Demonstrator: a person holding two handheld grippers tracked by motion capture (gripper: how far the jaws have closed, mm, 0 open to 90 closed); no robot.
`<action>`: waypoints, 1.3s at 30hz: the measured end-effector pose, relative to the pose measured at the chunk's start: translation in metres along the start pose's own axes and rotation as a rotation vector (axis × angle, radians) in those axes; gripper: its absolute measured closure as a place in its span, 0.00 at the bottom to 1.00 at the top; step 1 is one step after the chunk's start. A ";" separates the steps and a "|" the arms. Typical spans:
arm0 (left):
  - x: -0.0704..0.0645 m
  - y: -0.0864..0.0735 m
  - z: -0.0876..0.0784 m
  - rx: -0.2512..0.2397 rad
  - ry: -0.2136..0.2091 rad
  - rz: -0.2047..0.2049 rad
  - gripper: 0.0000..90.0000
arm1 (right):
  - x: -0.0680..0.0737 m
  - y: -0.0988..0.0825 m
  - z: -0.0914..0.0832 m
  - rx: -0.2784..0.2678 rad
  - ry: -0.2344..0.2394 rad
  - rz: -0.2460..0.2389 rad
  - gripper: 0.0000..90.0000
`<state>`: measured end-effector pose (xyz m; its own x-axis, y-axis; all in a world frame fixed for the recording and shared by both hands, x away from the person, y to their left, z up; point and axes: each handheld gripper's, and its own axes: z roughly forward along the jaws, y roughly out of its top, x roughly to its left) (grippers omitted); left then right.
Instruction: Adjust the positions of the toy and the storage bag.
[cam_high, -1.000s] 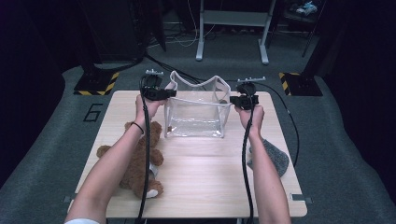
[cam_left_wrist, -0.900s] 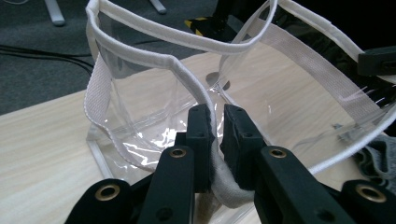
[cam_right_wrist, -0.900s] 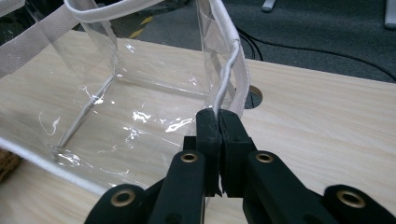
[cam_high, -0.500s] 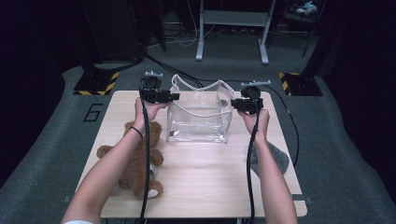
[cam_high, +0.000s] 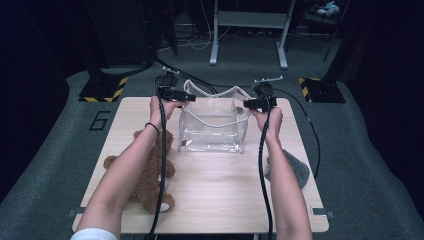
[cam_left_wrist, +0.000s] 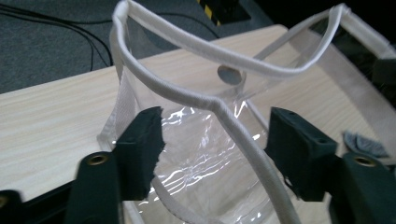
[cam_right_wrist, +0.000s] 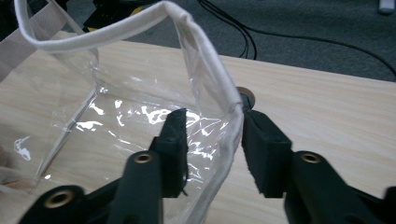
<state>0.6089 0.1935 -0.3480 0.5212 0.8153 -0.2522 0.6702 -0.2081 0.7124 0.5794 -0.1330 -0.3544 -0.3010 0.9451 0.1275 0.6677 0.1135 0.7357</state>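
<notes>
The clear bag (cam_high: 214, 125) is stood at the table's (cam_high: 220, 195) far middle; its rim is straddled, unpinched, by the just-opened left gripper (cam_high: 186, 97) and right gripper (cam_high: 248, 103)

High view overhead; both gripper views close on the clear bag (cam_high: 214, 122).

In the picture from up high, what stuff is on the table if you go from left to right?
Teddy bear → left gripper → clear bag → right gripper → grey cloth.
</notes>
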 end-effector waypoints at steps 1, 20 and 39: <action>0.000 -0.001 0.002 0.011 0.000 0.002 0.55 | 0.000 -0.002 0.001 0.013 0.015 0.004 0.73; 0.015 -0.016 -0.019 0.026 -0.035 0.038 0.97 | -0.014 -0.024 -0.006 0.017 0.010 -0.017 0.97; 0.014 -0.043 -0.036 0.015 -0.074 0.084 0.97 | -0.018 -0.044 -0.025 0.031 0.012 -0.045 0.97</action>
<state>0.5686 0.2336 -0.3586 0.6134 0.7525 -0.2399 0.6299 -0.2829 0.7233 0.5382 -0.1625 -0.3720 -0.3390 0.9351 0.1029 0.6741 0.1652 0.7199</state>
